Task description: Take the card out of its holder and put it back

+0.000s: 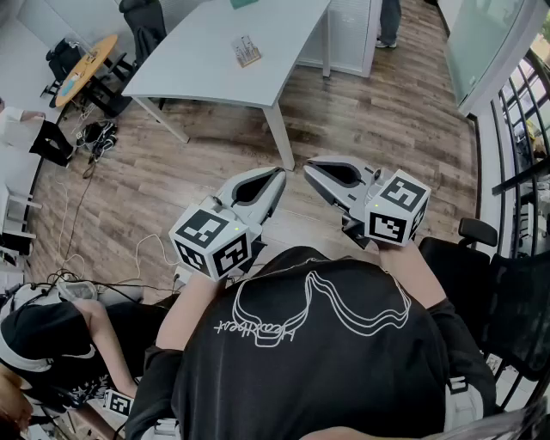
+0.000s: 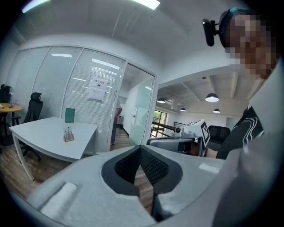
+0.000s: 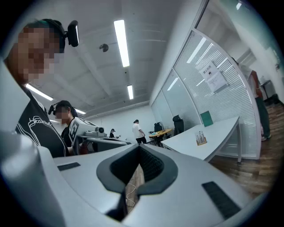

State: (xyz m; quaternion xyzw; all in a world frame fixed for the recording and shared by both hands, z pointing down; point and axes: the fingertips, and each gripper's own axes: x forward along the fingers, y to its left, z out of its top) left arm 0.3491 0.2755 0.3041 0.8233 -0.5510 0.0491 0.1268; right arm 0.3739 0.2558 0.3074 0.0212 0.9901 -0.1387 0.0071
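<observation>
A white tabletop (image 1: 206, 82) stands on a wood-plank floor (image 1: 378, 120) beside a glass partition (image 2: 95, 115), a round wooden table (image 1: 86, 62) and black chair (image 1: 144, 24) beyond it, cables (image 1: 96, 133) on the boards and a person in black (image 1: 51, 331) seated nearby.

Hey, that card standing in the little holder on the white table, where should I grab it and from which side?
Probably pinch the card by its upper part, which stands upright above the holder, coming from above with jaws across its flat faces. The holder covers its bottom edge; finer detail is too small to tell.
</observation>
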